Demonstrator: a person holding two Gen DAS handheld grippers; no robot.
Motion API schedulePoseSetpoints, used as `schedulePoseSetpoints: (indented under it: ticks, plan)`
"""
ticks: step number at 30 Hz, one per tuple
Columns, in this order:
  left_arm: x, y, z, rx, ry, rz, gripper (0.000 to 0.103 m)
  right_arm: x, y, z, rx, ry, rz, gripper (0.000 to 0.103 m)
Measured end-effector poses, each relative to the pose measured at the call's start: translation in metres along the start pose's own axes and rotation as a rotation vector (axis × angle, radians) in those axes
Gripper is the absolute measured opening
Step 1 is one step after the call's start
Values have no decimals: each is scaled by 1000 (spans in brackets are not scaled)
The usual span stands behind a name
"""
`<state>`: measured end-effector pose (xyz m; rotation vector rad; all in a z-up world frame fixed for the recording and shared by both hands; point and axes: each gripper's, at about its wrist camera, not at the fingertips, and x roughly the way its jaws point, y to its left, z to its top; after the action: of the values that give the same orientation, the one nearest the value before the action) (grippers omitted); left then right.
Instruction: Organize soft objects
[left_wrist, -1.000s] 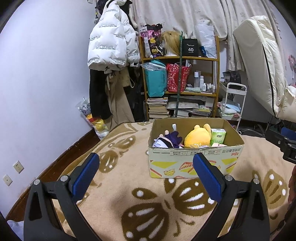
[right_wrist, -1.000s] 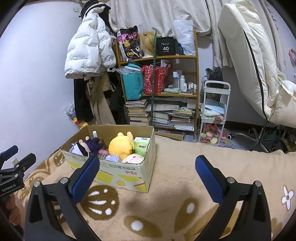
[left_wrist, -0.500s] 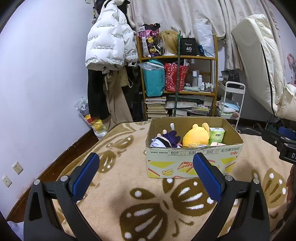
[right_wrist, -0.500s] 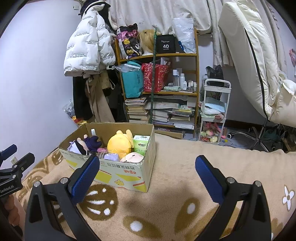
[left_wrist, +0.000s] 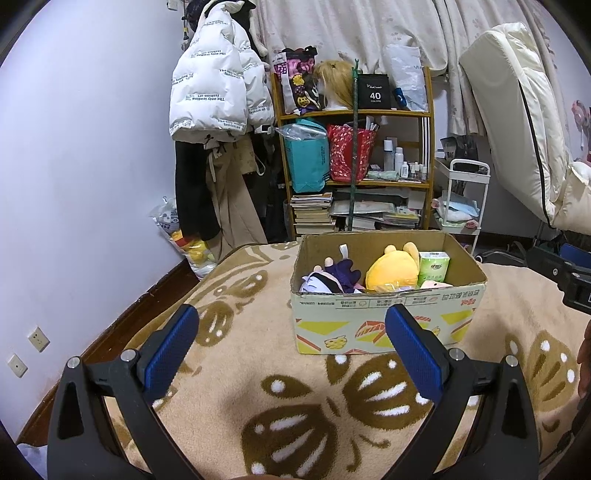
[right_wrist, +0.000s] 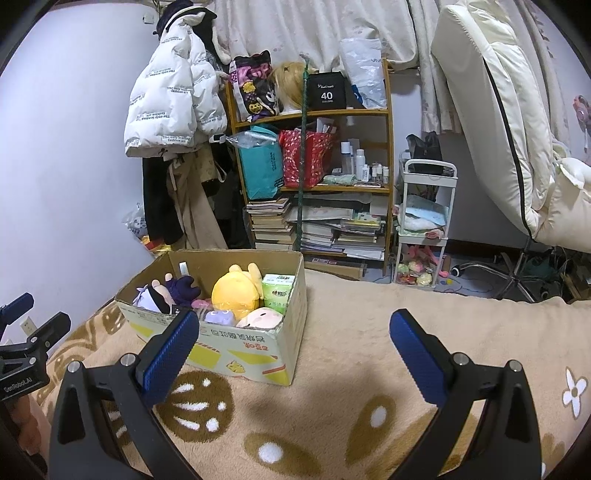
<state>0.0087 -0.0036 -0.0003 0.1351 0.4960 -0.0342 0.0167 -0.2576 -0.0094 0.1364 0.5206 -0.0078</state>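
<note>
Jaws apart on both grippers; one box (right_wrist: 258, 354), five plush toys.

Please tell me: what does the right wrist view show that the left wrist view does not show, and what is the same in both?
Only the right wrist view shows the small lilac plush, the round pink plush fully, and the white flower print on the blanket. Only the left wrist view shows two white wall sockets. Both show the printed cardboard box on the beige patterned blanket, the yellow round plush toy, the green tissue pack, the wooden shelf, and an open, empty gripper: left gripper, right gripper.
</note>
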Motion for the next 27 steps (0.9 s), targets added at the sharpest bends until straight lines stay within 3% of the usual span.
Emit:
schedulePoseSetpoints:
  ticks: [27]
  plan:
    - [1, 1, -2, 7, 2, 3, 100, -1, 1, 0, -3, 0, -2, 103]
